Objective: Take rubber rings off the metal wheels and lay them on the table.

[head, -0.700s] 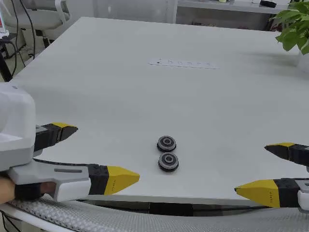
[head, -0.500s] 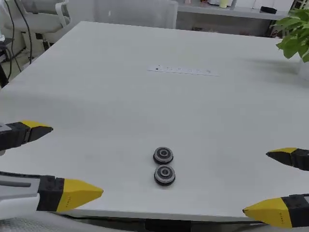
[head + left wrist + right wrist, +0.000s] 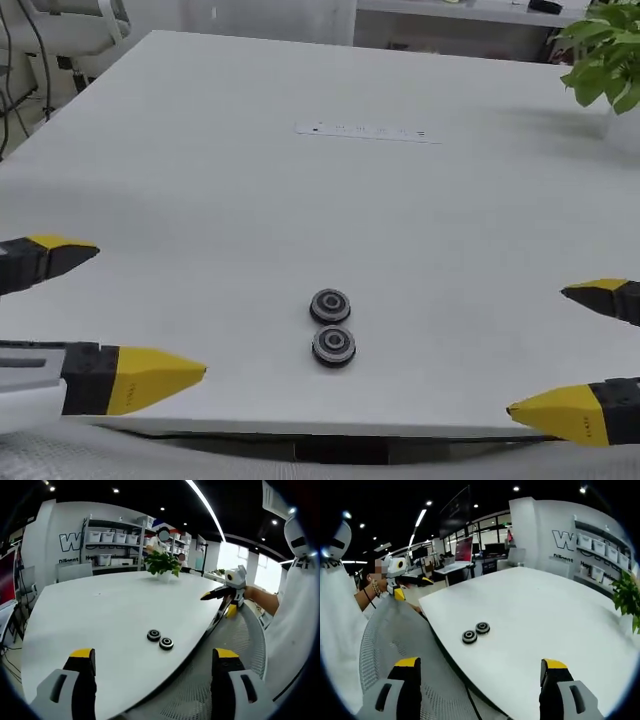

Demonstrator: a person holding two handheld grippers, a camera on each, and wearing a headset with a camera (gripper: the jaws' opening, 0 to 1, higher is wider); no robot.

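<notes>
Pale grey tabletop point(image 3: 250, 200), with a plant point(image 3: 600, 60) at the far corner. Two wheels sit close to the front edge, the far wheel point(image 3: 331, 306) right behind the near wheel point(image 3: 334, 346), touching or nearly so. They lie between the left gripper point(image 3: 150, 311) and the right gripper point(image 3: 537, 350). Both have their jaws wide apart, hold nothing and point inward. I'd judge the left slightly nearer.

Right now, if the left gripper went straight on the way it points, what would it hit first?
Most likely the two metal wheels, which lie between its open jaws in the left gripper view. The left gripper may be high enough to pass over them onto bare table; height is unclear.
</notes>
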